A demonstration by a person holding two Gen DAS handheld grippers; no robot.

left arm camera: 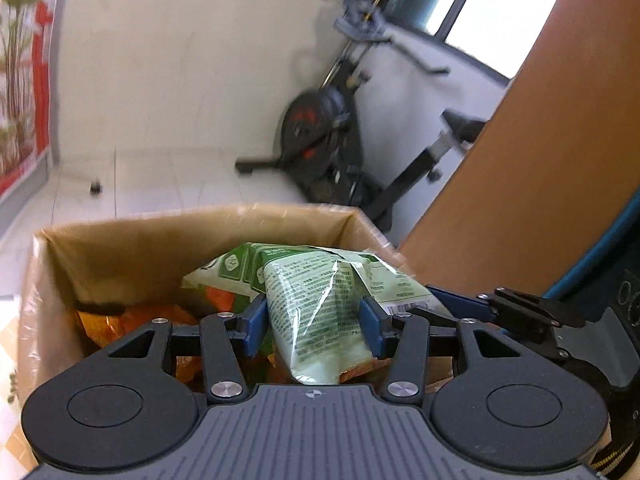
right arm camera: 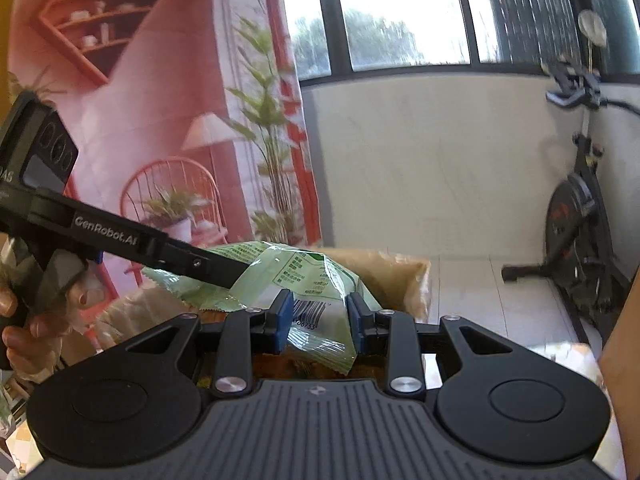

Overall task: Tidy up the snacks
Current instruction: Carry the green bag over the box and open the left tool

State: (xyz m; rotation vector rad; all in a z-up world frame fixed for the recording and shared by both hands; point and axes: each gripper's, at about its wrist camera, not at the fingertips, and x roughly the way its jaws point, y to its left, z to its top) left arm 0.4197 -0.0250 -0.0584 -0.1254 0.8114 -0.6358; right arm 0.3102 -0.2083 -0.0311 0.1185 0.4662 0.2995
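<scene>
White wall (left arm camera: 180, 60) and pale tiled floor (left arm camera: 168, 184) filled the background, with an exercise bike (left arm camera: 320, 136) parked by the windows (right arm camera: 400, 12) and a printed pink backdrop (right arm camera: 140, 100) on one side. Brown wooden panel (left arm camera: 540, 140) stood at the right of the left wrist view.

Below was an open cardboard box (left arm camera: 132, 240) lined with clear plastic, orange packets (left arm camera: 116, 322) lying in its bottom.

Green snack bag (left arm camera: 316, 300) hung over the box opening, above the orange packets. Both tools had it. Left gripper (left arm camera: 314, 326) was clamped narrow on one end, blue pads pinching the crinkled film. Right gripper (right arm camera: 318, 318) was clamped narrow on the other end, near the barcode. In the right wrist view the left tool's black body and the bare hand (right arm camera: 28, 312) holding it showed at the left.

Bag looked light, soft, puffy and slick; film creased under the pads. Contents probably crush easily. Best hold judged to be the flat sealed edges or a gathered corner, not the air-filled middle. Firm squeeze risked popping or slipping.
</scene>
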